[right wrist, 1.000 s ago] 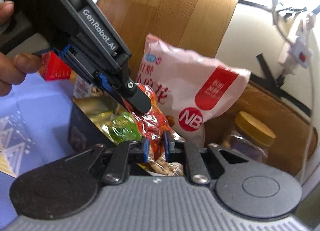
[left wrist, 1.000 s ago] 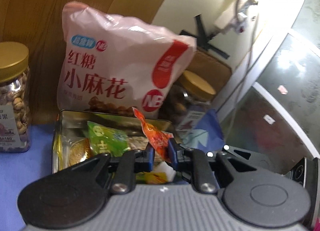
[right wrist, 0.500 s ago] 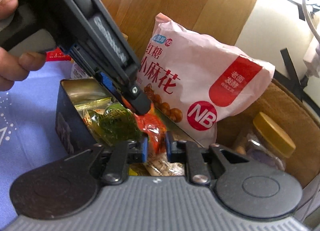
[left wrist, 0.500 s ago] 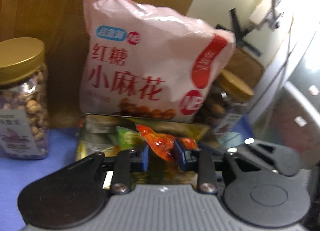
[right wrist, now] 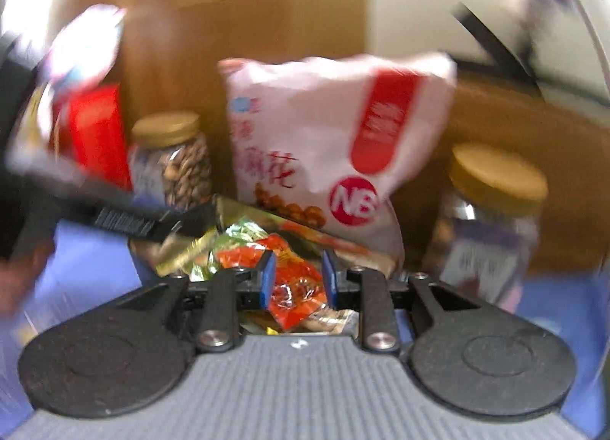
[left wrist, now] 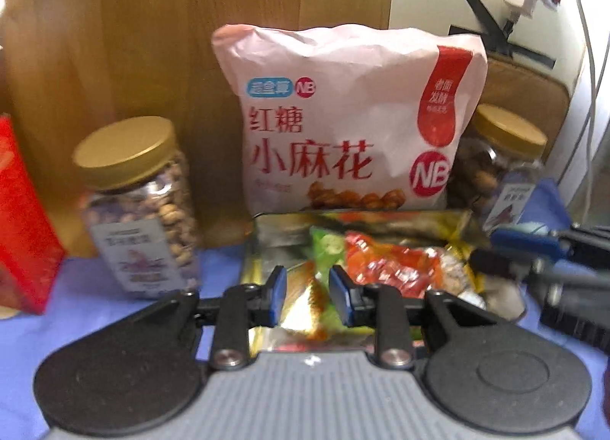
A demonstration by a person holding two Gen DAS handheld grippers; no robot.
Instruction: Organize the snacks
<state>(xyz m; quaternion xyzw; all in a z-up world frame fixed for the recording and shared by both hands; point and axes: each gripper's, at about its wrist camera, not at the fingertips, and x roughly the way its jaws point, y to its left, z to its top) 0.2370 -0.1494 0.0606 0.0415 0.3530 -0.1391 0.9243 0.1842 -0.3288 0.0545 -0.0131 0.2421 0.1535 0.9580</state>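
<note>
Snacks sit loose in the open tin (left wrist: 259,234) just near of the upright pink bag (left wrist: 343,116), so your left gripper (left wrist: 305,285) and right gripper (right wrist: 297,280) hover with jaws spread, the orange packet (right wrist: 293,287) lying unpinched between the right's.

Two gold-lidded nut jars: one (left wrist: 141,207) at nine o'clock, one (left wrist: 499,165) at three o'clock. One large pink bag (left wrist: 347,116) at twelve o'clock. One red box (left wrist: 23,241) at the far nine o'clock edge. One open tin (left wrist: 267,234) at centre, holding several small packets: one orange-red (left wrist: 389,260), one green (left wrist: 328,245); the rest too jumbled to count.
</note>
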